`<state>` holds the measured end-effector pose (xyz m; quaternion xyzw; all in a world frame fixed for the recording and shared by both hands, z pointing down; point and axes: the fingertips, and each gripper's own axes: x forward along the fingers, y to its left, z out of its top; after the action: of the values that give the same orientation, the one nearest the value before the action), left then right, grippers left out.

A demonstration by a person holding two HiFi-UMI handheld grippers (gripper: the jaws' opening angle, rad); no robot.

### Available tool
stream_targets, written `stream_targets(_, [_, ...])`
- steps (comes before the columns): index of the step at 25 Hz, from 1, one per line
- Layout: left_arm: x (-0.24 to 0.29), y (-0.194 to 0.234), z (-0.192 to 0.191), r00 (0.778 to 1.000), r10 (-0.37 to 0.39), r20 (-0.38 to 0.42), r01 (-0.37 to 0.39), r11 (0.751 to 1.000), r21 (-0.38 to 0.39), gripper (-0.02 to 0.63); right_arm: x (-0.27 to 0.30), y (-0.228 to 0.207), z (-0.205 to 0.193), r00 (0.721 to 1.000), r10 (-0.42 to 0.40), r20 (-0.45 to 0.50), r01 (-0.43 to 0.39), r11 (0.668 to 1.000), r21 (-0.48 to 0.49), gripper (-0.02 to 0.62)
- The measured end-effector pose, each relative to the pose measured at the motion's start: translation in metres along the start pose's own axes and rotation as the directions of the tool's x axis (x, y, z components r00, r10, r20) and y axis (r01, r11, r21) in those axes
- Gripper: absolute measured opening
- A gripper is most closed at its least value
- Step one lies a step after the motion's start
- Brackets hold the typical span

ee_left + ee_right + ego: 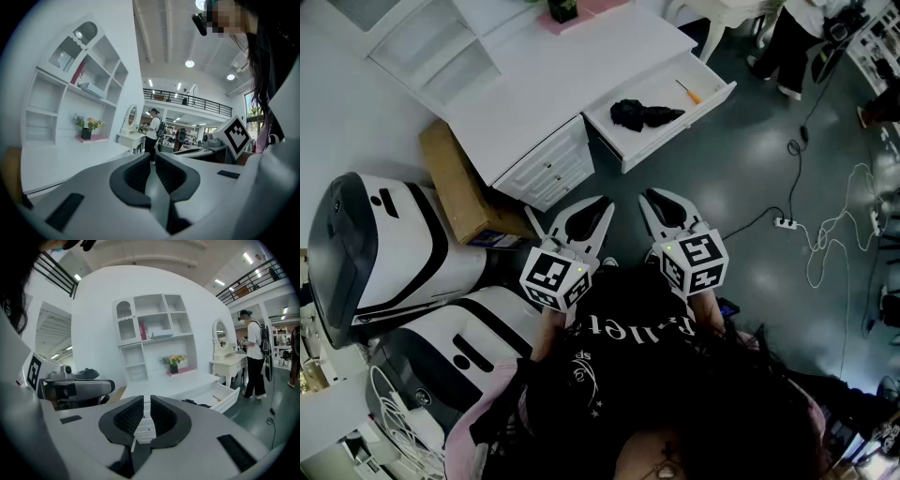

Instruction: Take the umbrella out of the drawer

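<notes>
Hovering close in front of the person's chest, the left gripper [153, 159] has its jaws pressed together with nothing between the pads, and the right gripper [146, 404] matches it, shut tight and empty. Both are well apart from the white desk [553, 84]. Its drawer [680, 131] stands pulled out at the desk's right front corner. Inside, the black umbrella [642, 114] lies folded toward the drawer's left end, and a thin orange-handled tool [689, 92] rests near the right end.

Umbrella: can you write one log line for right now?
umbrella: in open drawer, untouched | left gripper: shut, empty | right gripper: shut, empty
</notes>
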<state>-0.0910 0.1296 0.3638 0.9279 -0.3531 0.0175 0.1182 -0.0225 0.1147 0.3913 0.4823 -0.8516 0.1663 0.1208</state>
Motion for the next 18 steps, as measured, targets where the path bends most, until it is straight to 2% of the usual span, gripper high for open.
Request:
stream_targets(11, [-0.037,0.027,0.000,0.999,0.020,0.026,-0.019,1.000,-0.006,0.040,0.027,0.035,-0.001,1.000,0.028,0.004,-0.028,1.000,0.006,0.072])
stream_targets(18, [-0.039,0.040,-0.005,0.999,0.032,0.026,-0.031,0.999,-0.027,0.040,0.034,0.032,-0.004,1.000,0.023,-0.010,-0.023,0.999,0.024,0.072])
